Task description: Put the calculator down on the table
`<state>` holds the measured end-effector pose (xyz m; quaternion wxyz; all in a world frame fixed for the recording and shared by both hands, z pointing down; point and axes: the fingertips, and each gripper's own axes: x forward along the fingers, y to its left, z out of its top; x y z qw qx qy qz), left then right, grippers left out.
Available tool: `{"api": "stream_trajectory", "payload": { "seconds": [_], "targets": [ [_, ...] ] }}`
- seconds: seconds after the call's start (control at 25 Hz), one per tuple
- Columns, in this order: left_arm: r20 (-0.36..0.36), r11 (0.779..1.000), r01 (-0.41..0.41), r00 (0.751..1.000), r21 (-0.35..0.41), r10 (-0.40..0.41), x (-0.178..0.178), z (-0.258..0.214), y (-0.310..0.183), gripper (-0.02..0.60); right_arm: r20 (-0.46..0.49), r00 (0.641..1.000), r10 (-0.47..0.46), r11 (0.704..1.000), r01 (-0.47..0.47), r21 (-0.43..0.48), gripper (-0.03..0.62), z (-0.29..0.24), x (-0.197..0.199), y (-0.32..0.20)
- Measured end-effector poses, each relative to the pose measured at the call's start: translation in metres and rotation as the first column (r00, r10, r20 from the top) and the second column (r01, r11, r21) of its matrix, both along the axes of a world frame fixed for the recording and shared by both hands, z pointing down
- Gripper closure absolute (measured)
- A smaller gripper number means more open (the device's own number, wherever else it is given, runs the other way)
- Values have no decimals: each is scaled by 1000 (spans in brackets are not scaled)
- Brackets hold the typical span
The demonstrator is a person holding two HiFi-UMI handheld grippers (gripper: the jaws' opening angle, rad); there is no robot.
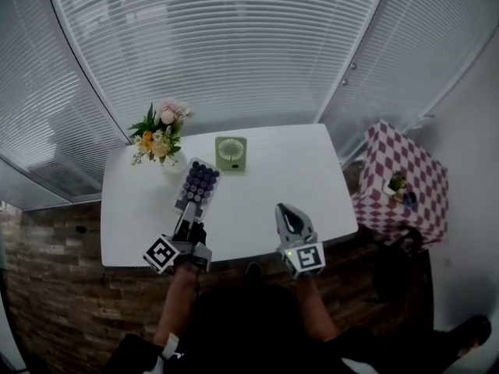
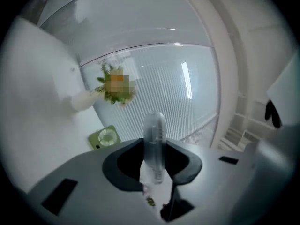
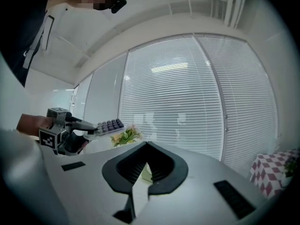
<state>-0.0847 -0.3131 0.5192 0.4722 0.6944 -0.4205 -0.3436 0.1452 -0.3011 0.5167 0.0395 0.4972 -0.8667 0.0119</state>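
Observation:
The calculator, pale with dark round keys facing up, is held by its near end in my left gripper over the left part of the white table. In the left gripper view the calculator shows edge-on between the jaws, which are shut on it. The right gripper view shows the calculator held about level and sticking out of the left gripper. My right gripper rests near the table's front edge; its jaws meet at the tips with nothing in them.
A vase of flowers stands at the table's far left, close beyond the calculator. A small green device stands at the back middle. A checked-cloth side table stands to the right. Window blinds run behind the table.

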Motion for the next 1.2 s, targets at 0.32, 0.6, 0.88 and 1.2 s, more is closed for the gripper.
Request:
{"api": "stream_trajectory", "payload": {
  "seconds": [0.32, 0.6, 0.88, 1.2],
  "targets": [
    [-89, 999, -2, 996, -51, -2, 3, 13, -3, 482, 0, 1000, -4, 1000, 4, -6, 589, 4, 0, -2],
    [-95, 988, -24, 995, -150, 9, 3, 65, -11, 482, 0, 1000, -15, 1000, 15, 4, 589, 4, 0, -5],
    [-77, 953, -73, 996, -295, 53, 16, 155, -27, 482, 15, 1000, -10, 1000, 10, -2, 589, 1, 0, -5],
    [-33, 895, -134, 991, -425, 133, 39, 242, -52, 482, -1, 1000, -7, 1000, 7, -4, 589, 4, 7, -7]
  ]
}}
